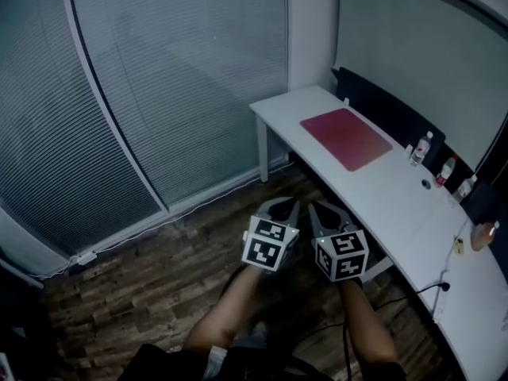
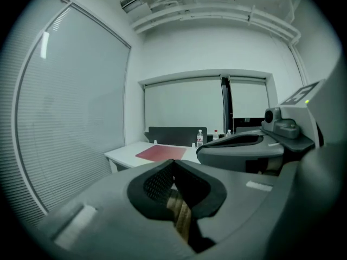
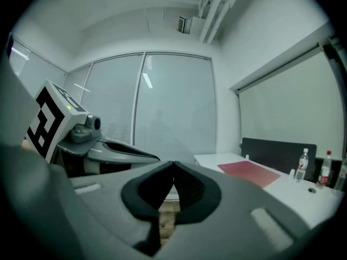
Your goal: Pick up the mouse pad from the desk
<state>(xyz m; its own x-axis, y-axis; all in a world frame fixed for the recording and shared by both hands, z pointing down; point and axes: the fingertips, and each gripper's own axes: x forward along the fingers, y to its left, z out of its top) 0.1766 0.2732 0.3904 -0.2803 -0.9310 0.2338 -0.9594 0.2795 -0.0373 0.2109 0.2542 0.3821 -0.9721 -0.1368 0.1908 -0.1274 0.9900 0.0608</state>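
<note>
A flat red mouse pad (image 1: 346,137) lies on the far end of a long white desk (image 1: 381,205). It also shows in the left gripper view as the mouse pad (image 2: 161,153) and in the right gripper view as the mouse pad (image 3: 249,173). My left gripper (image 1: 287,205) and right gripper (image 1: 319,208) hang side by side over the wooden floor, short of the desk's near edge. Both are shut with nothing between the jaws. The left gripper (image 2: 173,162) and right gripper (image 3: 173,164) tips meet in their own views.
Several small bottles (image 1: 421,149) stand along the desk's back edge by a dark panel (image 1: 397,113). A cable (image 1: 413,290) hangs off the desk's near side. Window blinds (image 1: 119,94) fill the left. One desk leg (image 1: 263,151) stands at the far corner.
</note>
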